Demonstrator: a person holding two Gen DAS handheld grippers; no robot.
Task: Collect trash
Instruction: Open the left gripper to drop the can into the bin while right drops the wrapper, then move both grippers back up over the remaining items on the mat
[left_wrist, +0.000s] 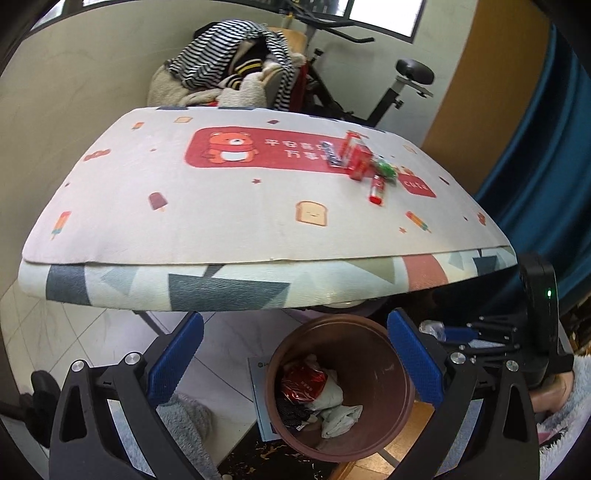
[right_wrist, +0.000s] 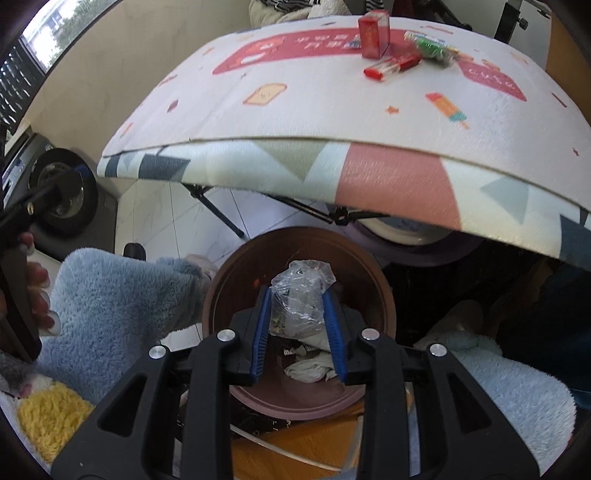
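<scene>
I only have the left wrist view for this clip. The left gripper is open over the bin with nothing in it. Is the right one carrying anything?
Observer: Yes. The right gripper is shut on a crumpled clear plastic wrapper.
Operator: Is it over the bin yet?
Observer: In its own view the wrapper hangs right above the open mouth of the brown bin, not yet dropped.
Operator: I see a heap of red packets on the table. Is any standing?
Observer: One red box stands upright; a flat red pack lies in front of it and a green wrapper beside it.
</scene>
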